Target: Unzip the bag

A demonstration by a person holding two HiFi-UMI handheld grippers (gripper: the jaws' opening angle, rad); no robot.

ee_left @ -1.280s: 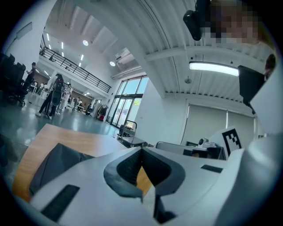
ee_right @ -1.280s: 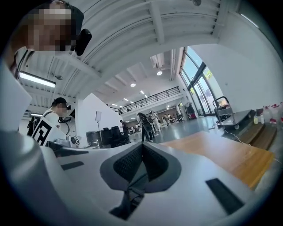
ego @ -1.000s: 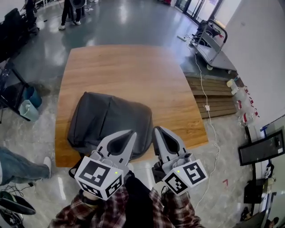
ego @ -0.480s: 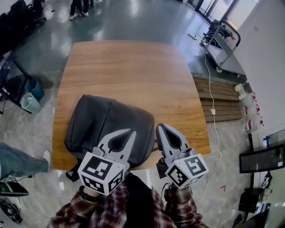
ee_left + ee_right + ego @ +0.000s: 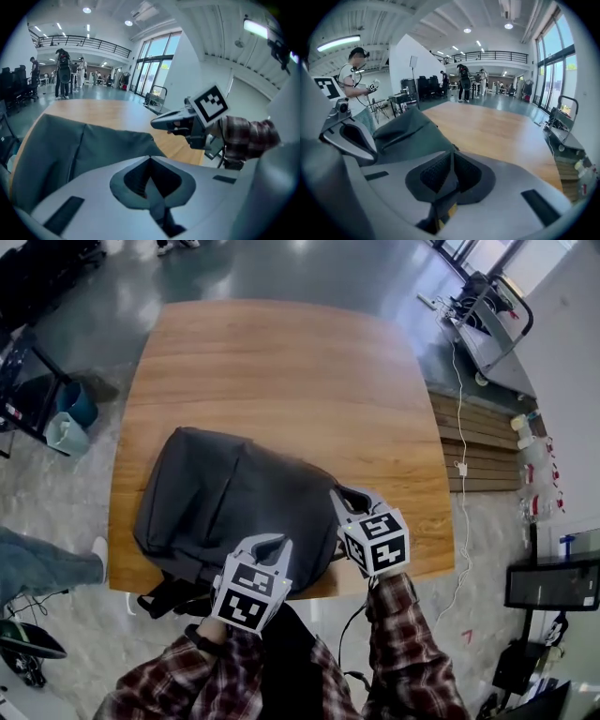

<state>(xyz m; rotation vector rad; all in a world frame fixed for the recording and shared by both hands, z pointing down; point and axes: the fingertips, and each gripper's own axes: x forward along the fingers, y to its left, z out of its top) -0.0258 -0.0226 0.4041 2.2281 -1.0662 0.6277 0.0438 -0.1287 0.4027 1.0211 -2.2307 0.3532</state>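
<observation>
Off the table [image 5: 281,371], bag [image 5: 234,507] straps [image 5: 167,597] dangle (head view).

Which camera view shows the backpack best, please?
The head view: the whole backpack lies on the table near its front edge. Each gripper view shows only part of it from a low angle.

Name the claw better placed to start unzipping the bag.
Right, narrowly. The right claw, shut, sits at the bag's right corner, likely where a zip ends; the left claw, also shut and empty, hangs over its near edge. No zipper pull shows.
</observation>
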